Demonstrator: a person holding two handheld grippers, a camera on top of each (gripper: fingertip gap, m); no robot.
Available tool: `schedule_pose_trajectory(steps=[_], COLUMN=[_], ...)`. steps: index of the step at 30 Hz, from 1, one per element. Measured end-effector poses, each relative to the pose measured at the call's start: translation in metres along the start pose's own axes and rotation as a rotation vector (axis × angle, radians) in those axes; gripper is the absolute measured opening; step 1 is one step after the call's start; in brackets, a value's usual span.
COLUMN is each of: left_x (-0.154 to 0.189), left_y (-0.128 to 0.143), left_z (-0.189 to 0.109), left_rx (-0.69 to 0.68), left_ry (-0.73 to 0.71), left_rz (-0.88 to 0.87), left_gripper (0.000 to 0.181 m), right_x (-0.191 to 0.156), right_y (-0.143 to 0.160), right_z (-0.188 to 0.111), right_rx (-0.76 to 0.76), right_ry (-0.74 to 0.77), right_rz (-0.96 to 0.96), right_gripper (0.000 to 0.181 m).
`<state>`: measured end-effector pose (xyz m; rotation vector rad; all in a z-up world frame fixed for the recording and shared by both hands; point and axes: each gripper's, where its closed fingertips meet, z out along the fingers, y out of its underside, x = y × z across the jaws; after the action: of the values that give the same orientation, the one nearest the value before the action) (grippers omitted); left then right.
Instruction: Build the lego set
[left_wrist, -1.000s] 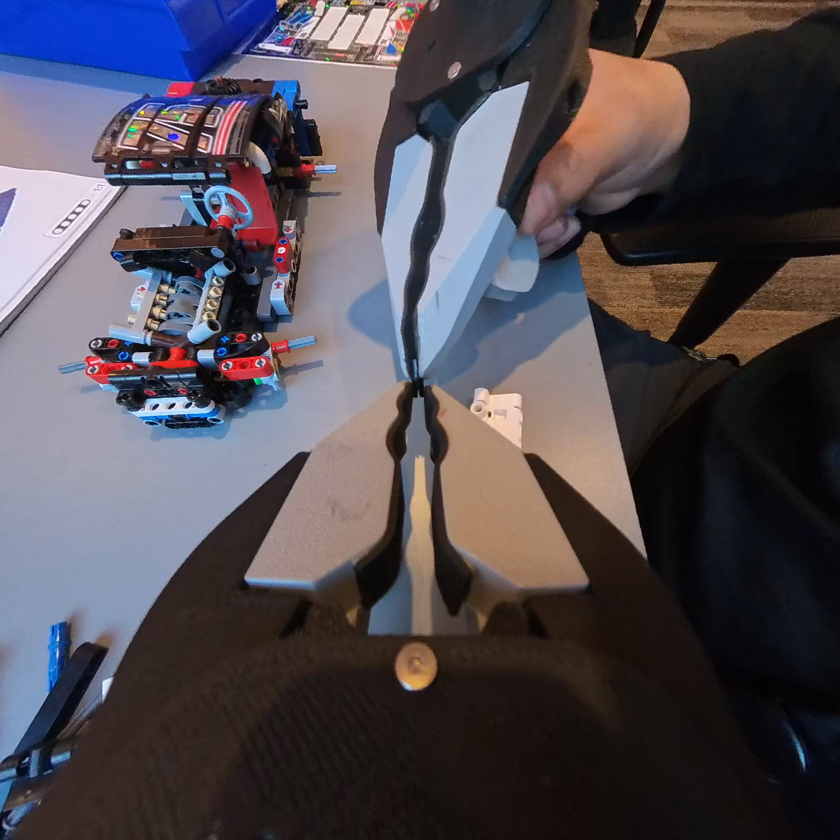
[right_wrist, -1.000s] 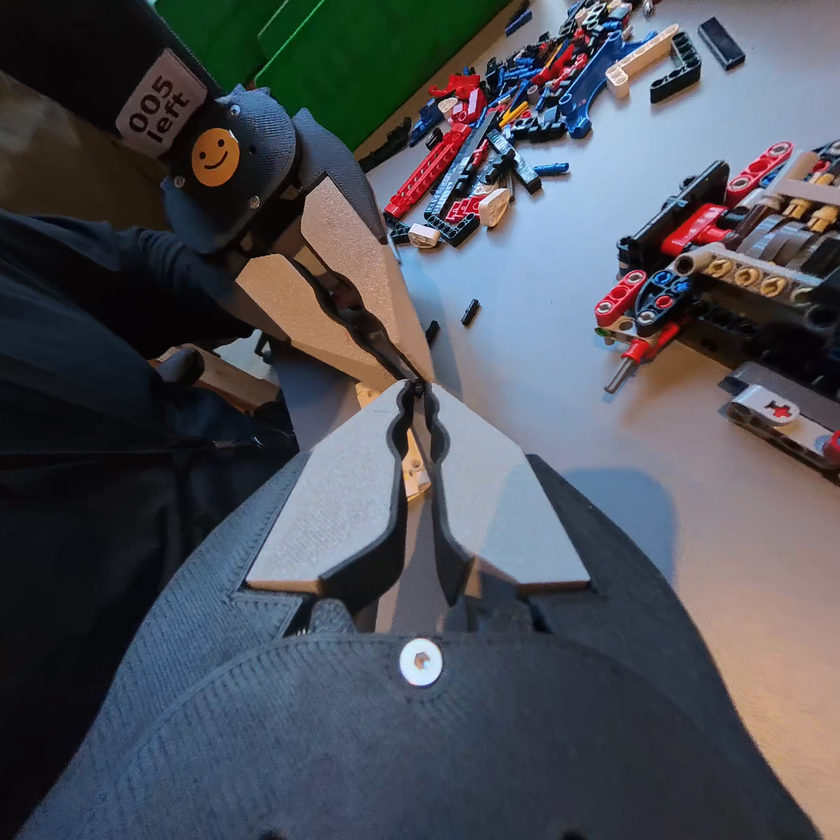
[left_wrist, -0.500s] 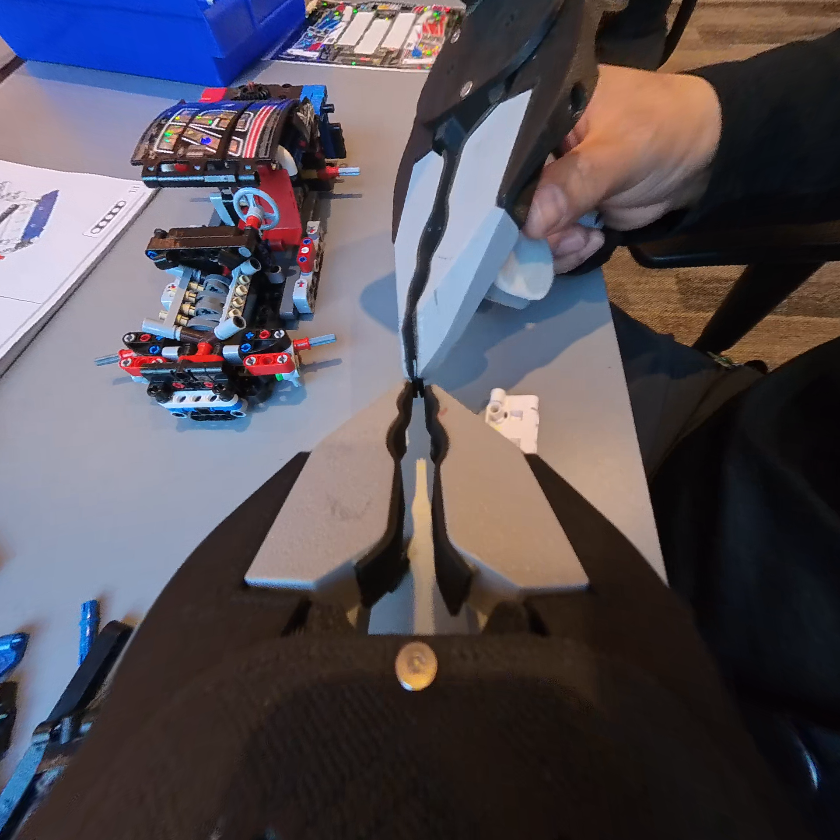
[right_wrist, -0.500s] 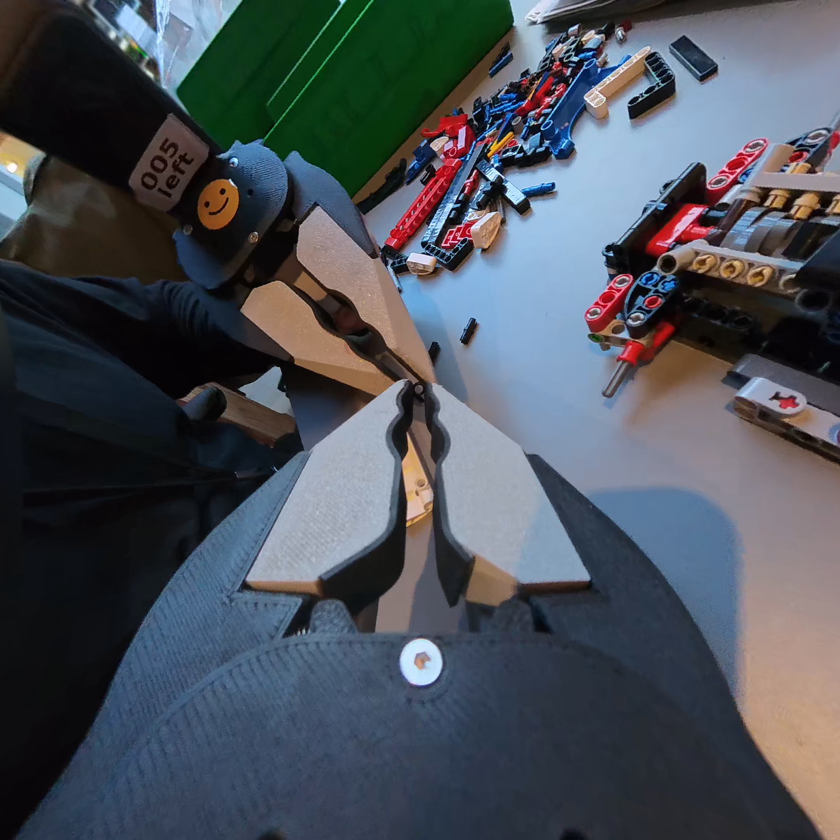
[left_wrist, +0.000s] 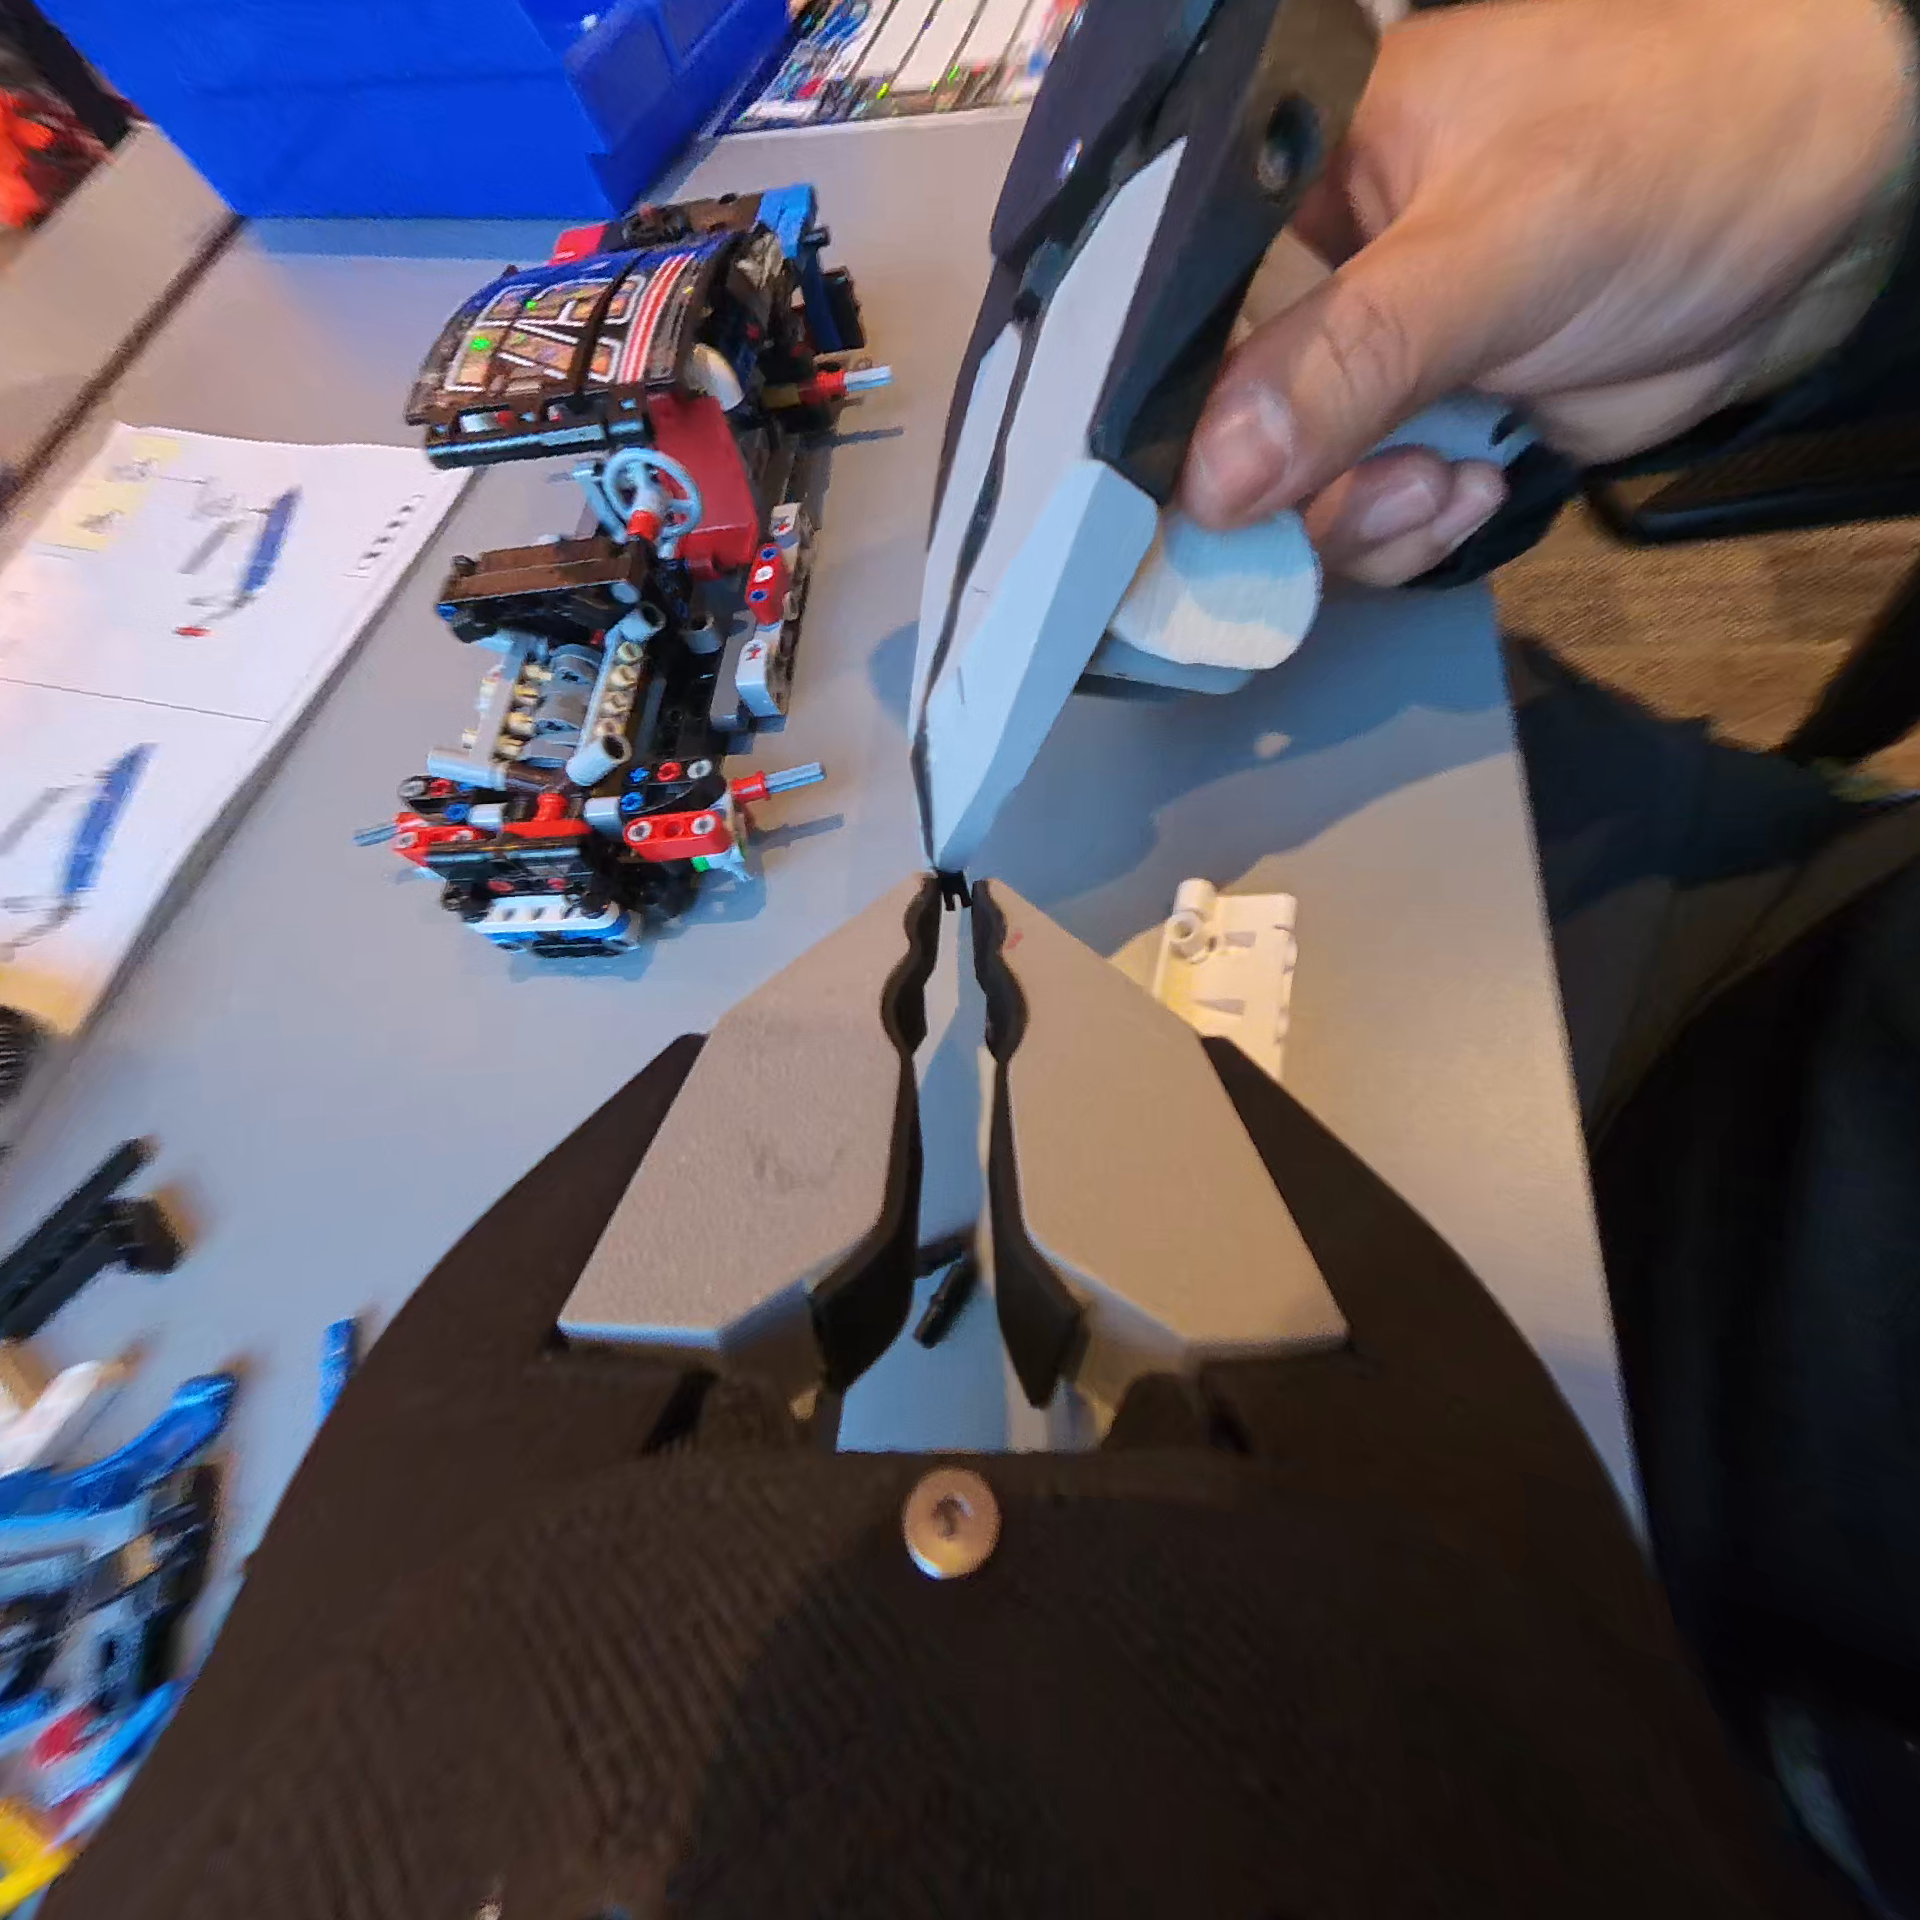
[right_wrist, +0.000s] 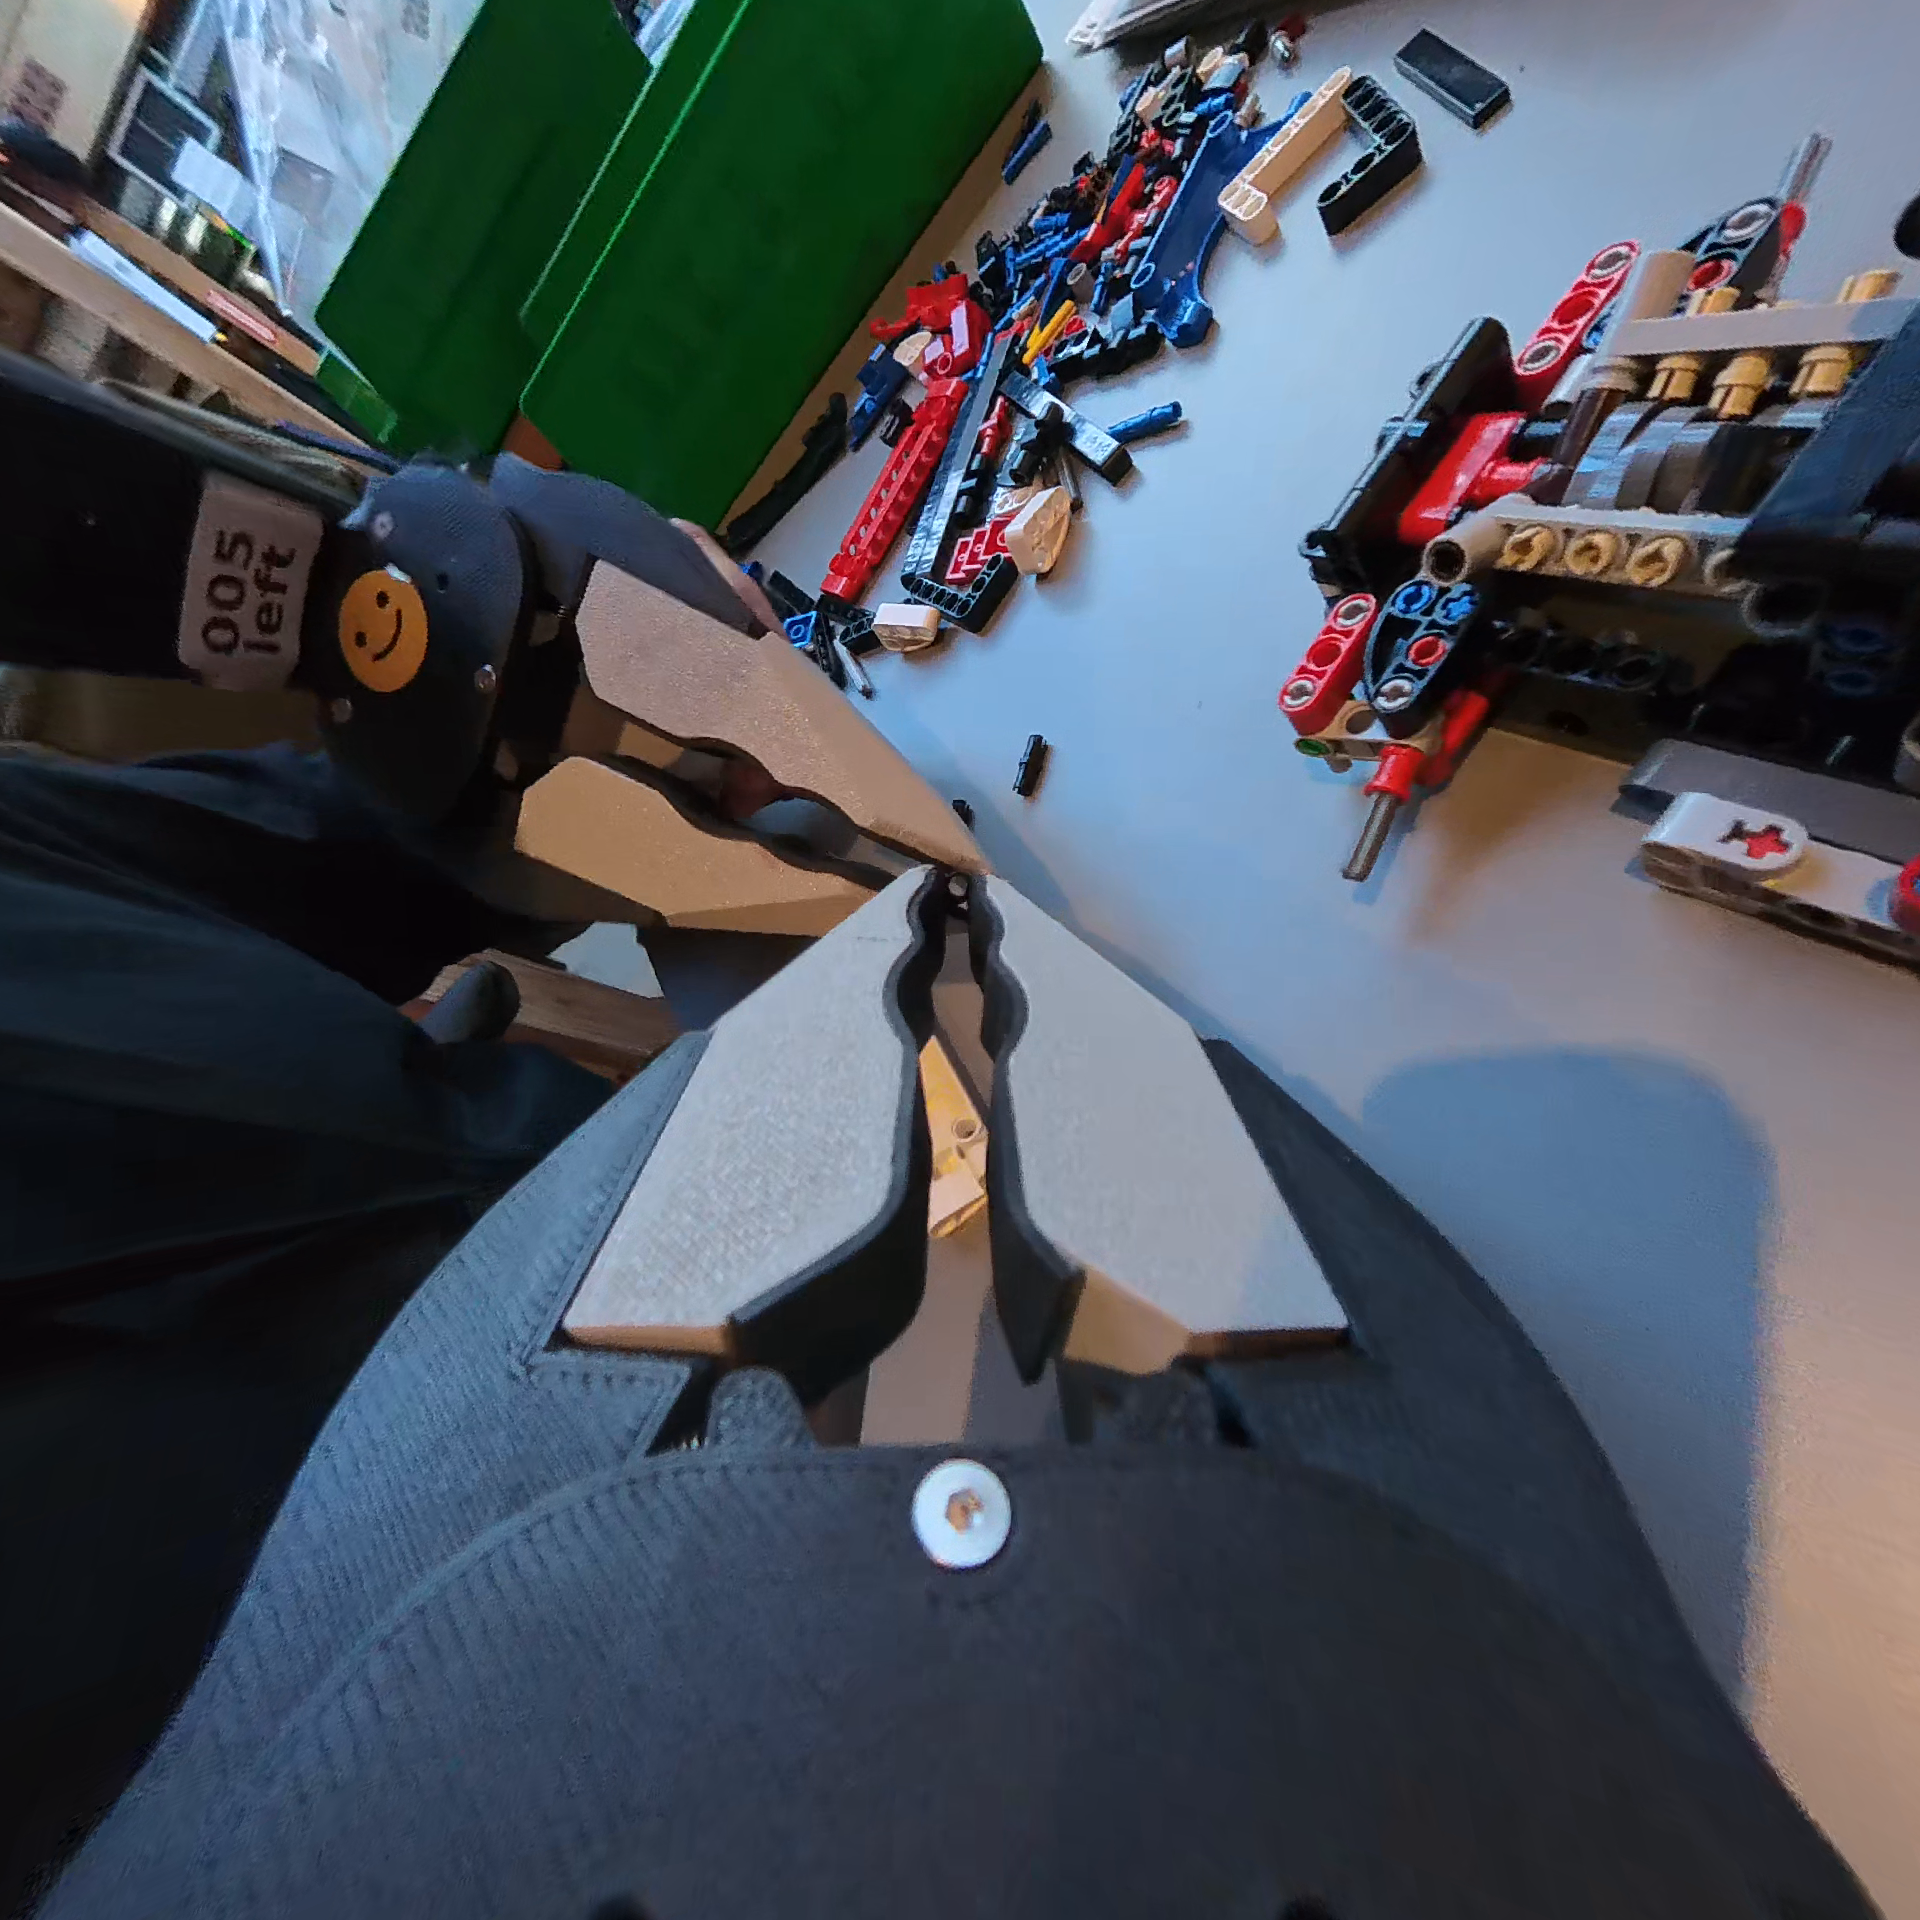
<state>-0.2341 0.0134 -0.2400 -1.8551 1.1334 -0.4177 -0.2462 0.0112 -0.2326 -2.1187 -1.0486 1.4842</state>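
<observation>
My left gripper (left_wrist: 952, 896) and right gripper (right_wrist: 957, 889) meet tip to tip above the grey table's near edge. A small black pin (left_wrist: 951, 891) sits pinched at the meeting point, and both grippers are shut on it; it also shows in the right wrist view (right_wrist: 956, 885). The right gripper (left_wrist: 940, 857) comes down from above, held by a hand (left_wrist: 1558, 260). The left gripper (right_wrist: 961, 862) comes in from the left. The partly built car model (left_wrist: 623, 623) lies left of the tips; its front end shows in the right wrist view (right_wrist: 1662, 520).
A white piece (left_wrist: 1226, 966) lies just right of the tips near the table edge (left_wrist: 1538, 935). A loose black pin (right_wrist: 1029, 764) lies nearby. A pile of loose parts (right_wrist: 1039, 416) sits before green bins (right_wrist: 727, 239). An instruction booklet (left_wrist: 156, 623) and blue bin (left_wrist: 416, 94) are at left. Both grippers' tips are close together, under 4 cm apart. The left tips stand about 6 centimeters off the white piece (left_wrist: 1226, 966). It is also in sight in the right wrist view (right_wrist: 938, 1141).
Both grippers stay tip to tip on the pin. They have shifted together, so the car and the parts pile slide in both views, and the left gripper now leans flatter.
</observation>
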Motion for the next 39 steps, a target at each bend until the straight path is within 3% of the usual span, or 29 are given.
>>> schedule_pose_trajectory(steps=[5,9,11,16,22,39], left_x=[0.012,0.035,0.042,0.051,0.054,0.051], left_y=[0.004,0.025,0.035,0.032,0.032,0.029], left_z=[-0.007,0.000,0.005,0.007,0.006,0.009], left_rx=[-0.002,-0.134,-0.199,-0.177,-0.175,-0.149], left_ry=[0.211,0.346,0.350,0.364,0.424,0.323], left_rz=[-0.142,-0.131,-0.090,-0.049,-0.087,0.043], left_gripper=[0.010,0.012,0.011,0.002,0.000,0.000], right_x=[-0.001,0.003,0.001,-0.005,-0.002,0.003], right_y=[0.012,0.028,0.033,0.048,0.053,0.063], right_z=[-0.016,-0.022,-0.018,-0.010,-0.013,-0.016], right_rx=[-0.147,-0.347,-0.414,-0.527,-0.559,-0.716], right_ry=[0.006,0.061,0.065,0.047,0.057,0.070], right_rz=[-0.070,-0.156,-0.190,-0.247,-0.252,-0.291], right_gripper=[0.001,0.001,0.001,0.002,0.002,0.001])
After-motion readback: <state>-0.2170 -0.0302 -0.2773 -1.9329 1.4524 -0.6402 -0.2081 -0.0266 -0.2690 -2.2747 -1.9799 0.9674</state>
